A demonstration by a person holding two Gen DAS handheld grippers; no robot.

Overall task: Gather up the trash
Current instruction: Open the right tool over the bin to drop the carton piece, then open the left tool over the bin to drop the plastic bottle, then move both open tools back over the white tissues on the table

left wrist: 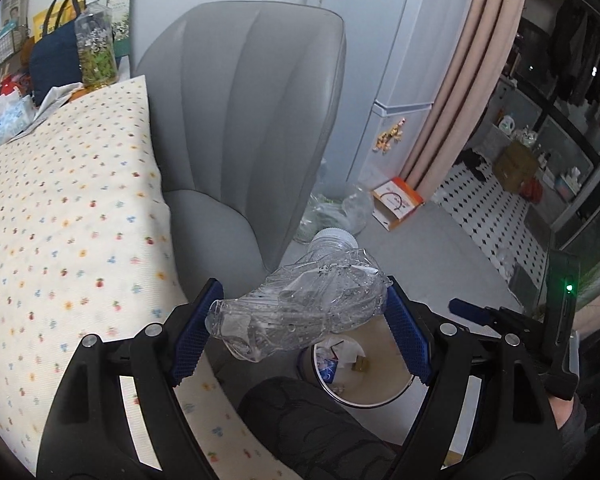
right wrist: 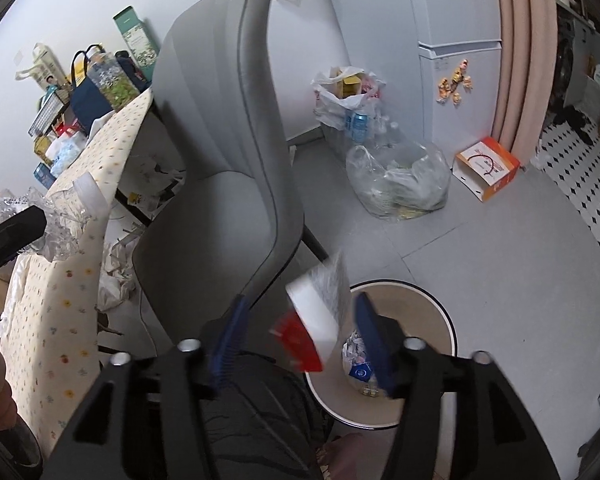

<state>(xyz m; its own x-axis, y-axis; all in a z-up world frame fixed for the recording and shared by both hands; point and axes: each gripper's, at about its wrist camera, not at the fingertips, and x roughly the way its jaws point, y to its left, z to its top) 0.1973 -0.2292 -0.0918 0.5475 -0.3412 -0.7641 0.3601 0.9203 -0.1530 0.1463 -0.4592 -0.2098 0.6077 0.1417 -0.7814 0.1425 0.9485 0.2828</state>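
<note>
Between the blue pads of the left tool point(left wrist: 298, 330), one crushed clear plastic bottle point(left wrist: 300, 310) lies pinched crosswise above the round bin point(left wrist: 380, 398). The right tool point(right wrist: 300, 342) stands spread, angled down over the same bin point(right wrist: 432, 404); one blurred red-and-white packet point(right wrist: 314, 322) sits loose between its pads, touching neither. The bin holds crumpled paper and wrappers. One grey chair point(right wrist: 220, 184) stands beside the floral-clothed table point(left wrist: 60, 220). Beyond, two plastic bags point(right wrist: 400, 184) of trash rest on the floor.

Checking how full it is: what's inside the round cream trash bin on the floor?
The round cream trash bin holds crumpled white paper and a blue-printed wrapper; the right gripper and a falling red-and-white packet hide the rest.
</note>
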